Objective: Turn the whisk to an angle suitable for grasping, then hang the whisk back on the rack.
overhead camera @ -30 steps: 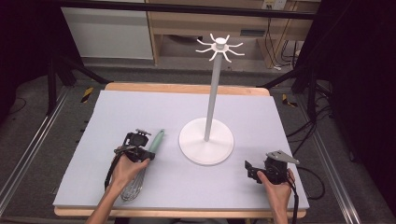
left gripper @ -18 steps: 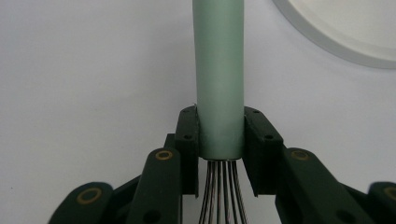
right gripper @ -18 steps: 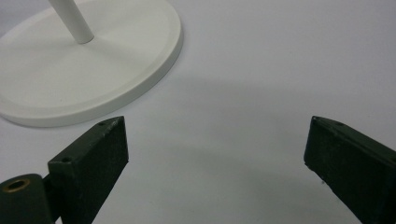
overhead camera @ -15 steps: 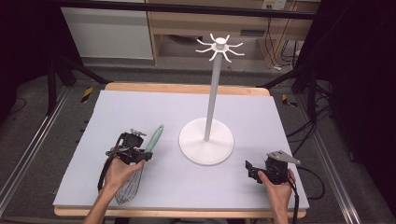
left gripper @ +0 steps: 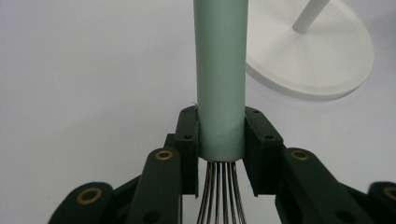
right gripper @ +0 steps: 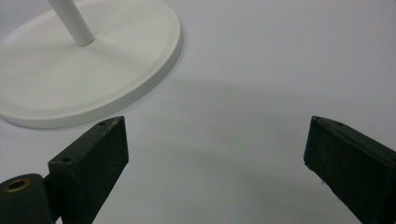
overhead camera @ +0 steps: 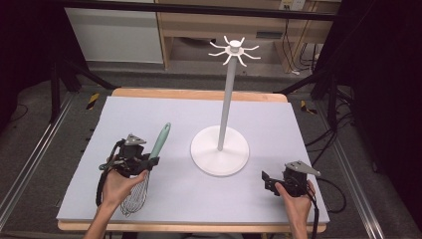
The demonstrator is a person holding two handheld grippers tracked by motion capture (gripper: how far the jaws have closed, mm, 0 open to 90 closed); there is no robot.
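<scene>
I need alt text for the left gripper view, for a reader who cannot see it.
The left tool is shut on a whisk's mint-green handle, just above its wires. Behind, a white stand base rests on the grey table.

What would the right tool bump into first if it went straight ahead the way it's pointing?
Probably the white stand's round base: the right tool, jaws open, points toward its edge over bare grey mat. It might just slip past the rim.
</scene>
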